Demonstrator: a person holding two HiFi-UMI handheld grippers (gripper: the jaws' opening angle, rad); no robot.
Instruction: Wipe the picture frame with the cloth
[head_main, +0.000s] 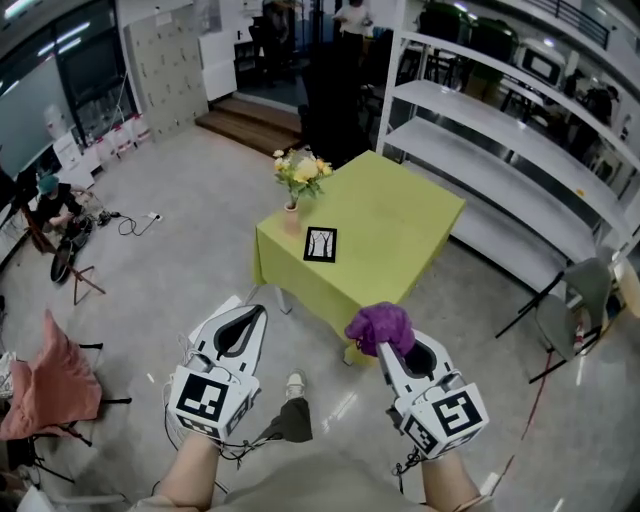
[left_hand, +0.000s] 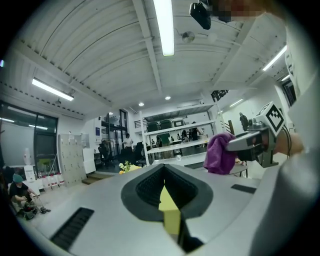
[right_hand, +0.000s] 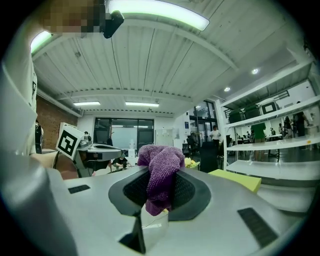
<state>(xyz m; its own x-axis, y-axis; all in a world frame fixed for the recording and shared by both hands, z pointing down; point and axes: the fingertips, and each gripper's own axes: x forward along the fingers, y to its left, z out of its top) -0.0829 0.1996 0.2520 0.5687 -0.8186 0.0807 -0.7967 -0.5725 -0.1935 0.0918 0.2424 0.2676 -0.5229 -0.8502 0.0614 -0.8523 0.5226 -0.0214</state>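
The black picture frame (head_main: 320, 244) lies flat on the green table (head_main: 400, 230), next to a vase of yellow flowers (head_main: 296, 180). I stand well short of the table, both grippers held up in front of me. My right gripper (head_main: 386, 347) is shut on a bunched purple cloth (head_main: 380, 325), which fills its jaws in the right gripper view (right_hand: 160, 167). My left gripper (head_main: 259, 311) is shut with nothing in it; its pads meet in the left gripper view (left_hand: 164, 169). The cloth (left_hand: 219, 152) also shows there at the right. Neither gripper view shows the frame.
A white shelving rack (head_main: 500, 150) runs behind and right of the table. A grey folding chair (head_main: 565, 315) stands at the right. At the left are a pink cloth on a stand (head_main: 45, 385) and a seated person (head_main: 50, 205). Grey floor lies between me and the table.
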